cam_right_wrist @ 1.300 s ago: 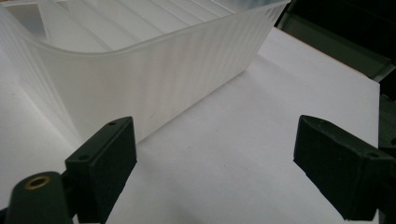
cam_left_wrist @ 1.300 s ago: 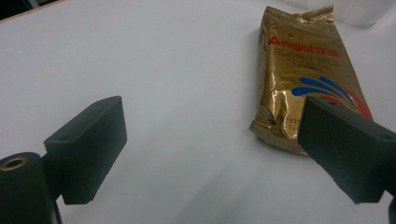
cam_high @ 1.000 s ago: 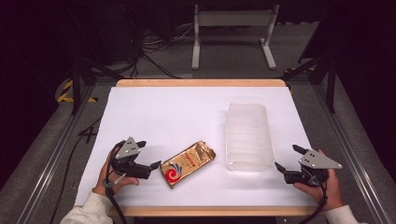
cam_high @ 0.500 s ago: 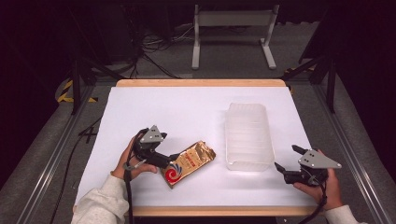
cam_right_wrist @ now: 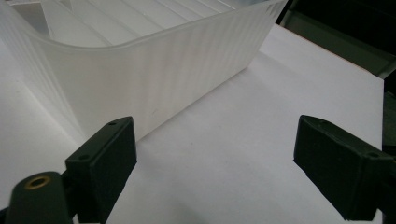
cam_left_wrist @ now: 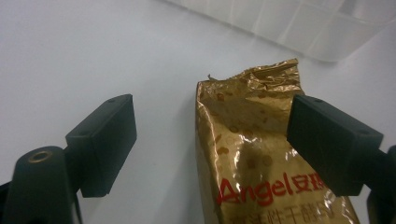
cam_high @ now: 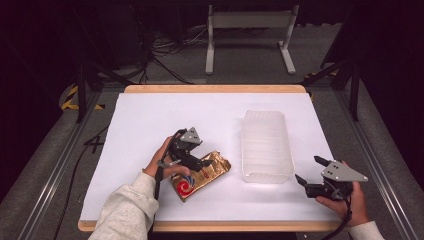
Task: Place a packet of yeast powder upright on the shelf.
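Observation:
A gold foil packet [cam_high: 202, 177] with red lettering lies flat on the white table, left of a clear plastic tub [cam_high: 267, 175]. My left gripper [cam_high: 204, 163] hovers over the packet's upper half. In the left gripper view the packet [cam_left_wrist: 247, 144] sits between the jaws of that gripper [cam_left_wrist: 210, 135]: one jaw stands over bare table, the other over the packet's far edge. The jaws have just been closing a little, but the pads do not press on the foil. My right gripper [cam_high: 311, 170] rests open at the front right, facing the tub's wall [cam_right_wrist: 154, 70], nothing between its jaws [cam_right_wrist: 215, 158].
The tub's ribbed wall [cam_left_wrist: 289, 28] lies just beyond the packet's crumpled top. The white sheet [cam_high: 150, 120] covers the table to its wooden edge [cam_high: 215, 89]. Behind the table stand a metal frame [cam_high: 250, 35] and cables on the floor.
My left gripper has moved right from the table's front left until its jaws straddle the gold packet. The right gripper has not moved.

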### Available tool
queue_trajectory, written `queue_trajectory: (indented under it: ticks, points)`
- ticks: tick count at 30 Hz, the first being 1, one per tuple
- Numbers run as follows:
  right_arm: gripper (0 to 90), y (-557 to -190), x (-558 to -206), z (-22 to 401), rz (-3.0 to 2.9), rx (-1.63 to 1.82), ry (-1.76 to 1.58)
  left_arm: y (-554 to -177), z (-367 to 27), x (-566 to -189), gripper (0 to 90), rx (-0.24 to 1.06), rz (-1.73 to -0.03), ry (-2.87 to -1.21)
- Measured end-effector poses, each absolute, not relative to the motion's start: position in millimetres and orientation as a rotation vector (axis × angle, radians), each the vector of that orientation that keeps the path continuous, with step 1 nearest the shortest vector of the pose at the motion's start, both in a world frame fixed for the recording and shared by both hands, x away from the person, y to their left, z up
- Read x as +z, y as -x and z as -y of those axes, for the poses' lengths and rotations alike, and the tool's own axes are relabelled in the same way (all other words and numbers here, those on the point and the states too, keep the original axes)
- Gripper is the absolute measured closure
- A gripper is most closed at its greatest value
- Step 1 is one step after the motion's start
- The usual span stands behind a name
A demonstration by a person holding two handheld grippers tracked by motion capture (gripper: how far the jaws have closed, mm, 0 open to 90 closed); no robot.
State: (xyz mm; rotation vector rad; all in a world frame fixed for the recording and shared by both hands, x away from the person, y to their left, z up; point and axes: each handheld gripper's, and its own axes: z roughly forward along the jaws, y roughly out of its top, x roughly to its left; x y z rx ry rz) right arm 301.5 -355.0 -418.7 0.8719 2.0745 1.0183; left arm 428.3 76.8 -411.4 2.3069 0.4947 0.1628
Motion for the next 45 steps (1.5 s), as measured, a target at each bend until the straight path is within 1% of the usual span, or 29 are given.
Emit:
queue_trajectory:
  ticks: [4,9,11,18,20,21,23,27,28,31,34,37,39,40,45]
  points:
    - [13.9,-303,-421,355,-2.083,1.012,-0.876,-439,-64,-417,16.7,0.135,-0.523,-2.358]
    - [13.9,-302,-420,354,-2.084,1.02,-0.871,-446,-55,-421,16.7,0.088,-0.538,-2.382]
    - [13.9,-302,-421,355,-2.09,1.018,-0.873,-450,-50,-425,16.7,0.096,-0.549,-2.401]
    - [13.9,-303,-422,354,-2.096,1.015,-0.872,-455,-42,-431,17.6,0.024,-0.579,-2.399]
    - [13.8,-303,-422,354,-2.096,1.015,-0.872,-455,-40,-433,22.1,-0.019,-0.587,-2.41]
    - [13.9,-303,-422,354,-2.097,1.014,-0.87,-456,-39,-434,23.0,-0.045,-0.6,-2.406]
    - [13.9,-303,-422,353,-2.106,1.007,-0.871,-456,-38,-433,27.2,-0.067,-0.585,-2.419]
    - [13.8,-303,-422,353,-2.105,1.009,-0.871,-452,-33,-429,46.5,-0.101,-0.504,-2.445]
    - [13.9,-303,-422,353,-2.104,1.014,-0.871,-452,-33,-429,51.1,-0.105,-0.494,-2.457]
    - [13.9,-303,-422,353,-2.108,1.016,-0.872,-451,-33,-427,56.4,-0.088,-0.479,-2.465]
    - [13.9,-303,-422,353,-2.106,1.015,-0.867,-450,-33,-423,66.4,-0.05,-0.475,-2.464]
    - [13.9,-304,-422,354,-2.104,1.014,-0.868,-449,-33,-421,70.5,-0.034,-0.461,-2.468]
    - [13.9,-304,-421,354,-2.103,1.015,-0.868,-448,-34,-419,76.6,-0.02,-0.448,-2.466]
    - [13.9,-304,-421,354,-2.103,1.015,-0.871,-445,-35,-415,78.1,-0.001,-0.42,-2.464]
    - [13.9,-304,-421,354,-2.108,1.017,-0.863,-441,-37,-407,81.1,0.019,-0.411,-2.457]
